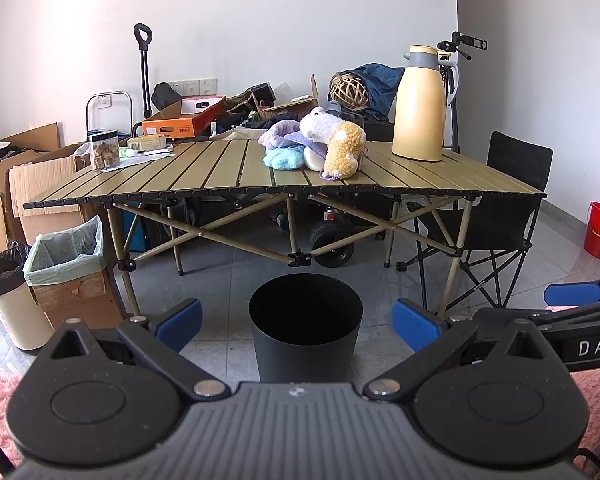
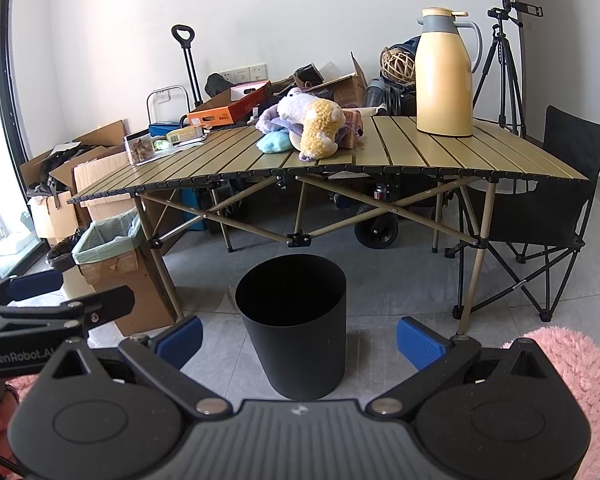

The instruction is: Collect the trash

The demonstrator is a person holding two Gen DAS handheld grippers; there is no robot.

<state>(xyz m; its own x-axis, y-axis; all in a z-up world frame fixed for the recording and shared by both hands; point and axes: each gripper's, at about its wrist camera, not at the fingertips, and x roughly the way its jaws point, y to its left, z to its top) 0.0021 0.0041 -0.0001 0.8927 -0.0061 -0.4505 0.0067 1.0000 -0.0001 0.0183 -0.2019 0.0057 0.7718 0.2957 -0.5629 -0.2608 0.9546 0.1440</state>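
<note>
Left gripper point(image 1: 298, 322): jaws spread wide, blue pads point(image 1: 180, 318) bare, nothing held. Right gripper point(image 2: 299, 338): likewise wide open, empty-handed. Black bin point(image 1: 305, 326): upright on the grey tile floor, centred just ahead of both grippers, interior dark, contents not discernible. Folding slat table point(image 1: 220, 176): behind the bin. On it: plush toys point(image 1: 328, 144), yellow thermos point(image 1: 420, 104), clear jar point(image 1: 105, 150) at the left end. Lined cardboard box point(image 1: 70, 268): floor, by the table's left leg. Black folding chair point(image 1: 512, 216): right.
</note>
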